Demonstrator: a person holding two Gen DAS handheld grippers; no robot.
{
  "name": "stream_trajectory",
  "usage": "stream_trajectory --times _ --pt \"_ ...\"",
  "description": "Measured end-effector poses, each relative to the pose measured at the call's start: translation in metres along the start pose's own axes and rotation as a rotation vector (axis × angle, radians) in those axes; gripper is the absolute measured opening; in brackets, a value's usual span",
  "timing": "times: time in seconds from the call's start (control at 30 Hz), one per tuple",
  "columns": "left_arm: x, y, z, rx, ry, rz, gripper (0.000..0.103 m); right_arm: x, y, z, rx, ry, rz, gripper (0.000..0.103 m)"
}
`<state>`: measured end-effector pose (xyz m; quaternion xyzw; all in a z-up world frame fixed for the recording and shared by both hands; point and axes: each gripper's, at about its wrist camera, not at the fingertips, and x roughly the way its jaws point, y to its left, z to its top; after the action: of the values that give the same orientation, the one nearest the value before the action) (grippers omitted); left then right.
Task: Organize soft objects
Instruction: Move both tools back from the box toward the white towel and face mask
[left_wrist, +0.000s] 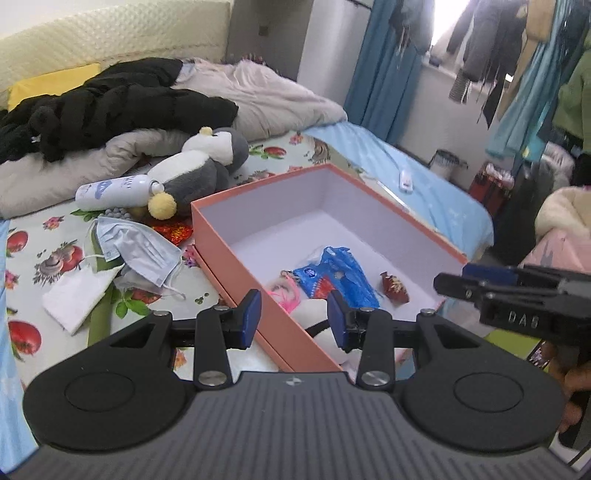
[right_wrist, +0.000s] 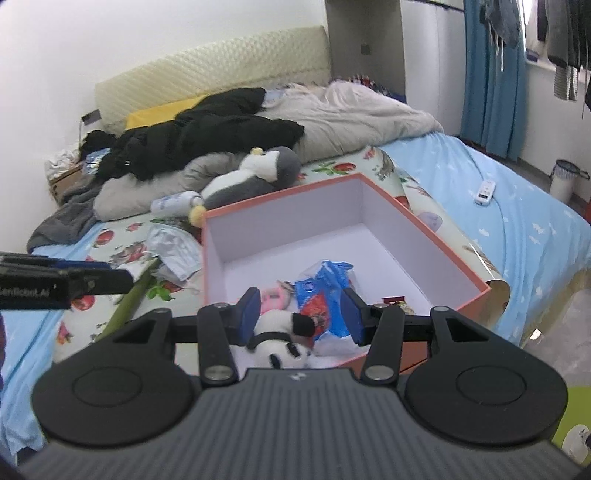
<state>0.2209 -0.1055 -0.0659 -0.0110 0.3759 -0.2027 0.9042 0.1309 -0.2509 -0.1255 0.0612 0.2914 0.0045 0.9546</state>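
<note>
An open orange box (left_wrist: 221, 236) (right_wrist: 424, 225) sits on the bed. Inside lie a blue packet (left_wrist: 343, 273) (right_wrist: 325, 291), a pink item (left_wrist: 284, 295) (right_wrist: 275, 295), a small red pouch (left_wrist: 394, 288) and a black-and-white panda plush (right_wrist: 280, 336) (left_wrist: 314, 314). A grey-and-white penguin plush (left_wrist: 199, 166) (right_wrist: 255, 177) lies behind the box. My left gripper (left_wrist: 293, 319) is open and empty over the box's near left wall. My right gripper (right_wrist: 299, 317) is open above the panda, not touching it. It also shows at the right in the left wrist view (left_wrist: 461, 282).
Face masks (left_wrist: 140, 251) (right_wrist: 177, 251), a white cloth (left_wrist: 77, 295) and a white bottle (left_wrist: 110, 192) (right_wrist: 173, 201) lie left of the box. Black clothing (left_wrist: 110, 107) and a grey quilt (right_wrist: 351, 114) cover the far bed. A white remote (right_wrist: 485, 192) lies at the right.
</note>
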Motion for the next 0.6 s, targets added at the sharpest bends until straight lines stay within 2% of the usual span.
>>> stream_trajectory --times 0.27,0.6 --pt "-0.050 0.002 -0.037 -0.046 -0.076 -0.004 0.045 -0.027 0.037 -0.018 -0.070 -0.040 0.048 0.051" --pt "-0.113 0.014 -0.075 -0.082 -0.146 0.063 0.045 -0.058 0.074 -0.030 -0.083 -0.076 0.145 0.051"
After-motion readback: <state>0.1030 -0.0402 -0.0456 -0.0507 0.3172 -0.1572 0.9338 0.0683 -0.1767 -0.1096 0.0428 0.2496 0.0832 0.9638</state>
